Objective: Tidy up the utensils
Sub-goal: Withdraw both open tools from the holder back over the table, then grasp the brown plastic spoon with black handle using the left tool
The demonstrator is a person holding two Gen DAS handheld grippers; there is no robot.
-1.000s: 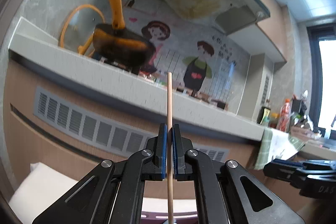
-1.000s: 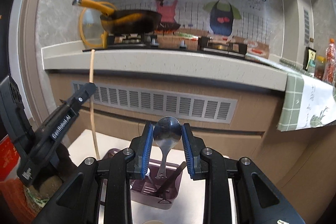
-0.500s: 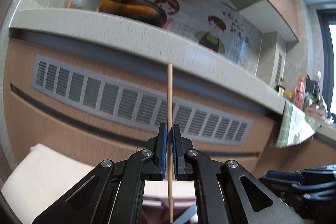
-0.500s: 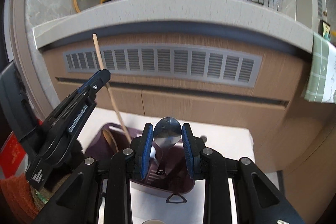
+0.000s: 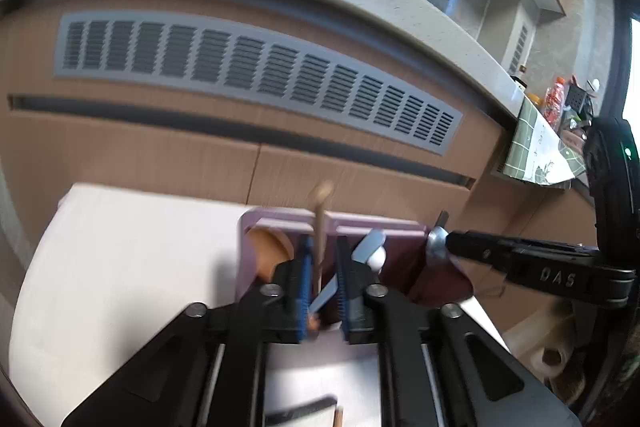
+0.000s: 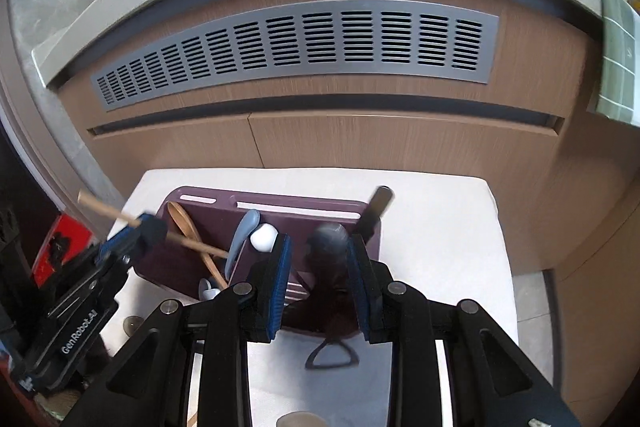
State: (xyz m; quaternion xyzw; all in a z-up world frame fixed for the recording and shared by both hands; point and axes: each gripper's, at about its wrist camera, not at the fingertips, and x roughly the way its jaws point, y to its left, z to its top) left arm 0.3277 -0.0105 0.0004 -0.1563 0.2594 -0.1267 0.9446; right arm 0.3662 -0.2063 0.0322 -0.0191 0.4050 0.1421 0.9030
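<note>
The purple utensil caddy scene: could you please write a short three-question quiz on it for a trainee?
1. True or false: the lower end of the wooden chopstick is inside the purple caddy.
2. Which hand-held gripper has the chopstick between its fingers? A left; B right.
3. Fill in: the metal spoon is between the fingers of the ___ hand-held gripper.
Key: 1 true; 2 A, left hand-held gripper; 3 right hand-held gripper.

"das" on the right gripper (image 5: 440, 245) arm, "genrobot.ai" on the left gripper (image 6: 150, 229) arm
</note>
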